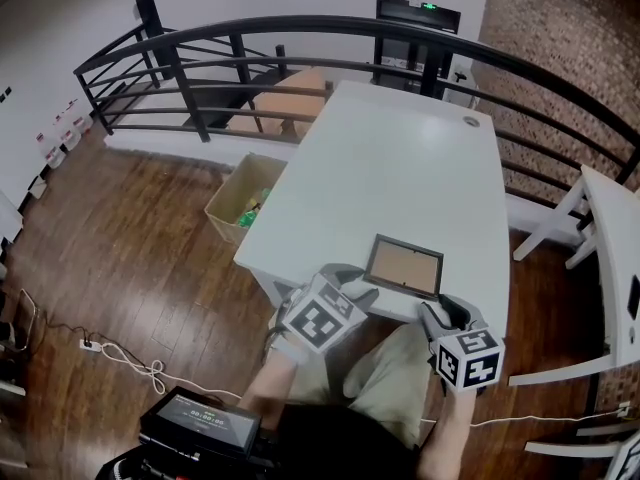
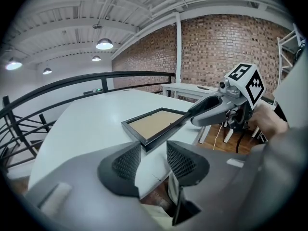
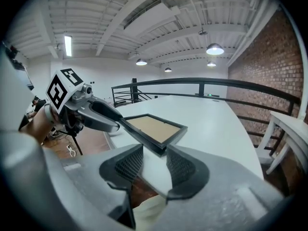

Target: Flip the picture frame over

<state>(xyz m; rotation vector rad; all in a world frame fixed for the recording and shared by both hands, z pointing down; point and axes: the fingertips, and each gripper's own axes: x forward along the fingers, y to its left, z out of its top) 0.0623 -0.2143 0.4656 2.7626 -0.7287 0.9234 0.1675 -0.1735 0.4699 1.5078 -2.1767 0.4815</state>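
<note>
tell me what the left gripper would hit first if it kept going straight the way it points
Most likely the near corner of the picture frame, which lies flat on the white table just ahead of the open left gripper. Depth is unclear, so it might graze the table edge first.

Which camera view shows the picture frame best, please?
The head view: the picture frame lies whole, brown side up, near the table's front edge. The left gripper view shows it larger but foreshortened, the right gripper at one corner; the right gripper view likewise, with the left gripper.
</note>
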